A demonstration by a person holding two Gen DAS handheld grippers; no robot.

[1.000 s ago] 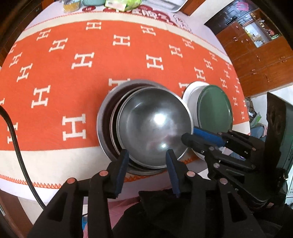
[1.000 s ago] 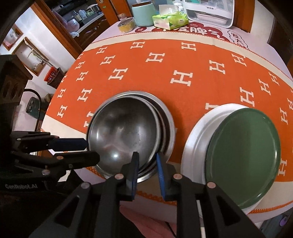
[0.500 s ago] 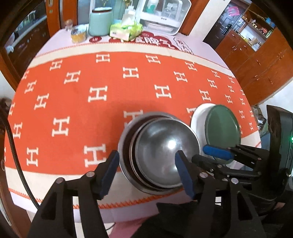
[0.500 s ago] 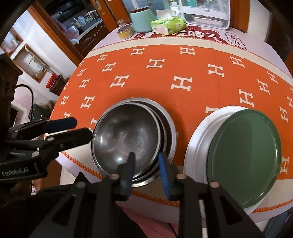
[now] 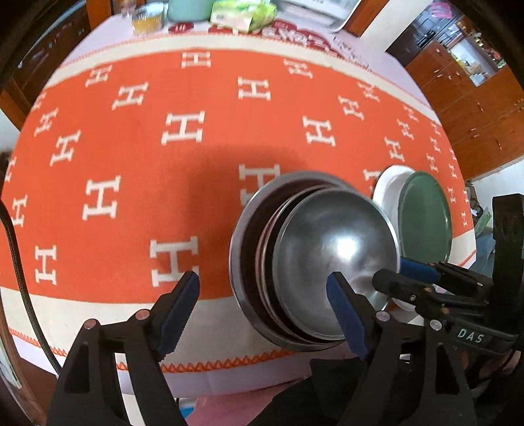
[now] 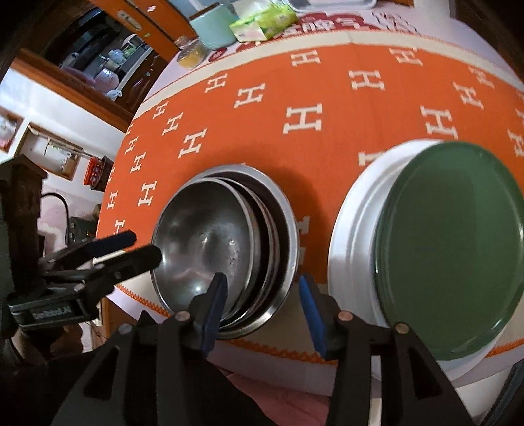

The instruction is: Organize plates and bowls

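Note:
A stack of nested steel bowls sits near the table's front edge on the orange cloth; it also shows in the right wrist view. To its right a green plate lies on a white plate; both also show in the left wrist view, green and white. My left gripper is open and empty, in front of the stack's left side. My right gripper is open and empty, its jaws astride the stack's near right rim without touching it.
The orange cloth with white H marks covers the round table. At the far edge stand a mint-green jar, a tissue pack, a small yellow jar and a white tray. Wooden cabinets stand to the right.
Both grippers have opened wide and drawn back from the bowl stack. The top bowl, held a second ago, now rests free in the stack.

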